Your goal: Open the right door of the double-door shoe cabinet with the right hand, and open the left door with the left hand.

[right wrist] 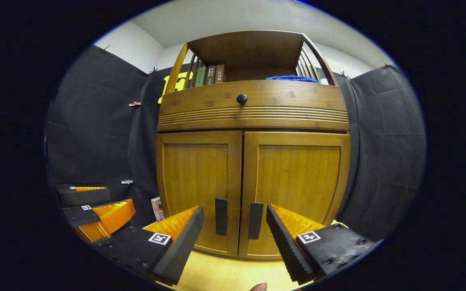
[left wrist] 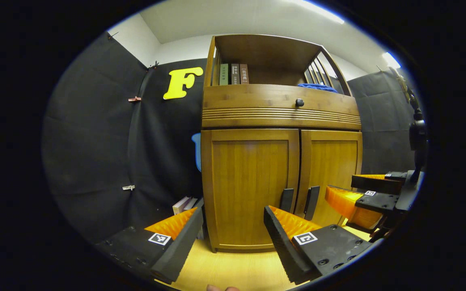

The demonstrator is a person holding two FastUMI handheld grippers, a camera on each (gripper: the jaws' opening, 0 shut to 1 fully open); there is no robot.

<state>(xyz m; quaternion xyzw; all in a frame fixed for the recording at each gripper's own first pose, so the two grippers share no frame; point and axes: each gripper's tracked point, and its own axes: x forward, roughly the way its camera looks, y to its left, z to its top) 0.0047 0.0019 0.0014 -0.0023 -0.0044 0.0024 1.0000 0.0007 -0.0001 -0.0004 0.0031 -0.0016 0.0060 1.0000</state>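
The wooden shoe cabinet has both lower doors closed. Its left door and right door meet at two dark vertical handles, the left handle and the right handle. My left gripper is open a short way in front of the left door, with nothing between its fingers; it also appears at the left of the right gripper view. My right gripper is open, facing both handles without touching them, and is also visible at the right.
Above the doors is a drawer with a round dark knob. The open top shelf holds books and a blue cloth. More books stand on the floor left of the cabinet. A wooden floor lies below. A dark stand is at the right.
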